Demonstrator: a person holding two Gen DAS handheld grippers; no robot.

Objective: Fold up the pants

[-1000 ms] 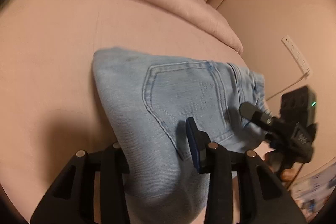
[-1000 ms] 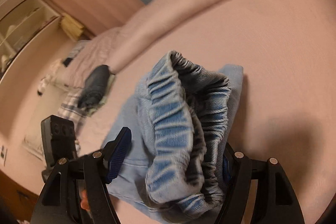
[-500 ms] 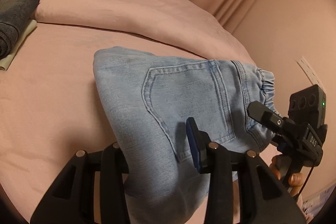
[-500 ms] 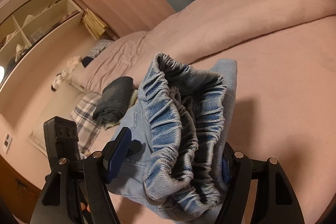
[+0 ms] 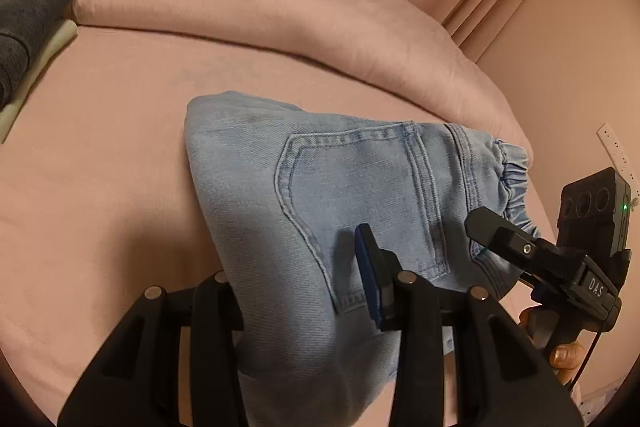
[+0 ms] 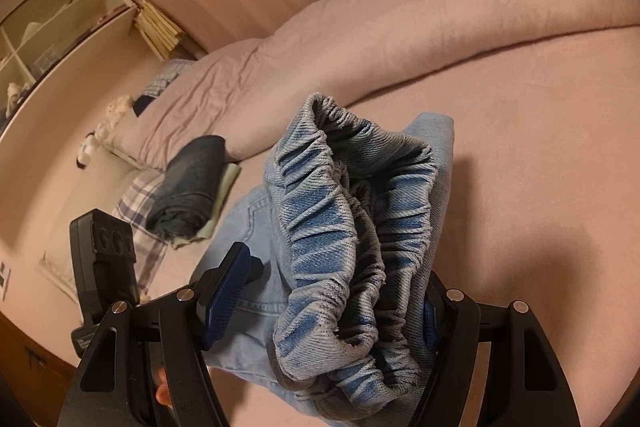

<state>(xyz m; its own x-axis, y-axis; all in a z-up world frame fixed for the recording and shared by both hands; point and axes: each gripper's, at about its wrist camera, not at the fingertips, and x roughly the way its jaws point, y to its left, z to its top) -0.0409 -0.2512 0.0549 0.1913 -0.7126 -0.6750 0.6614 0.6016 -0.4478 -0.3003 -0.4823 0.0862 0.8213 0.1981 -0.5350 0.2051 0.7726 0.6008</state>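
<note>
Folded light-blue jeans (image 5: 320,187) hang above the pink bed, back pocket facing the left wrist camera. My left gripper (image 5: 296,291) grips their near folded edge; the denim fills the gap between its fingers. My right gripper (image 6: 332,291) grips the bunched elastic waistband (image 6: 352,227), which bulges between its fingers. In the left wrist view the right gripper (image 5: 532,259) shows at the jeans' right end. In the right wrist view the left gripper (image 6: 104,263) shows at lower left.
The pink bed sheet (image 5: 100,155) lies under the jeans, with a rolled pink duvet (image 5: 260,3) behind. A folded dark garment (image 6: 192,183) lies on a pale green cloth beside a plaid pillow (image 6: 136,203). Shelves (image 6: 52,39) and a wall stand beyond.
Both grippers have lifted the jeans higher and tilted up, so more of the duvet, curtain and far room shows. The grips are unchanged.
</note>
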